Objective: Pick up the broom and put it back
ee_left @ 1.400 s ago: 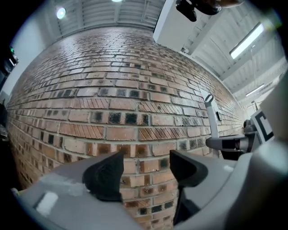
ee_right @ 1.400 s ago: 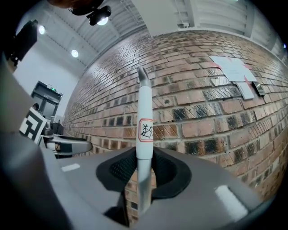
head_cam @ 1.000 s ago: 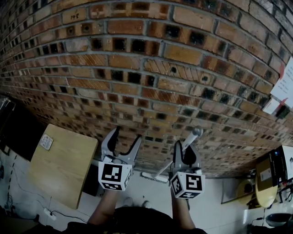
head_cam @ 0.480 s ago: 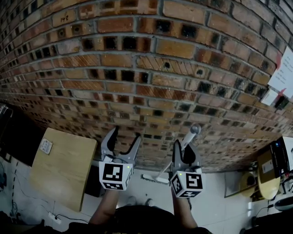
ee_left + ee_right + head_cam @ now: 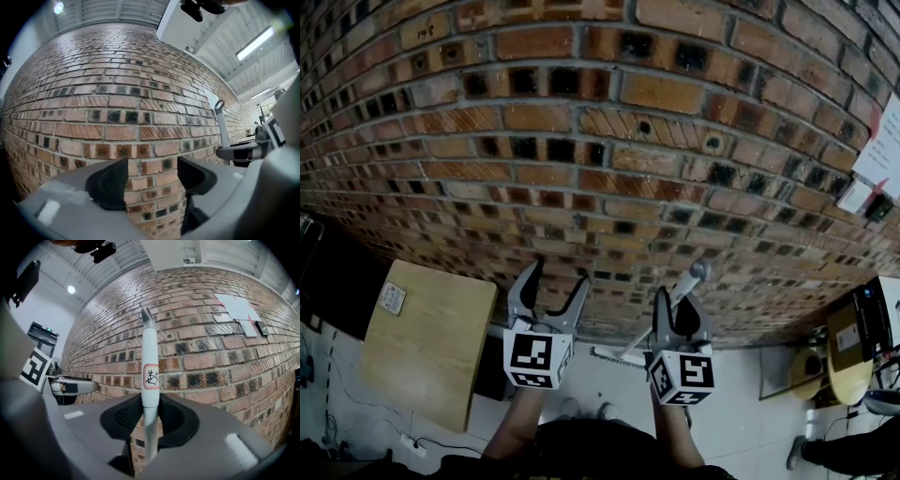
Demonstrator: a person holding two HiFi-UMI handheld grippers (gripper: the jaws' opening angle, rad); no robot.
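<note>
A person's leg [image 5: 853,448] and shoe [image 5: 794,455] have come into view at the lower right.

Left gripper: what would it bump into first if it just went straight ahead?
Most likely the brick wall. The left gripper points right at it, jaws open, with nothing between them or in front of them. How far away the wall is can't be told from these pictures.
</note>
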